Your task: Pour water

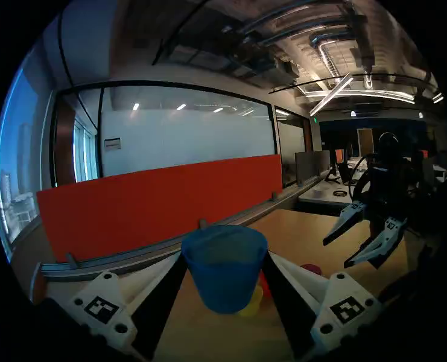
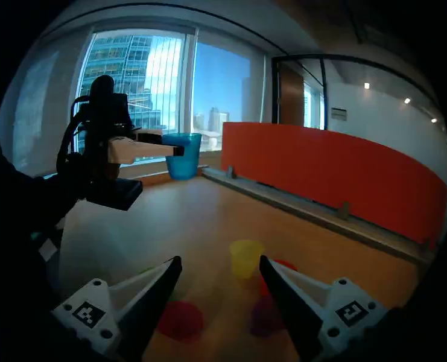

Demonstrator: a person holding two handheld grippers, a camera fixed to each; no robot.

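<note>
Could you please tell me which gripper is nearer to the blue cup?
Left. The left gripper grips the blue cup between its fingers; the right gripper is open and apart from it, facing the yellow cup.

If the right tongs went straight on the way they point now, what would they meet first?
Most likely the yellow cup standing on the wooden table, slightly right of the line between the open right tongs. Depth is hard to judge, so they might slip past it.
</note>
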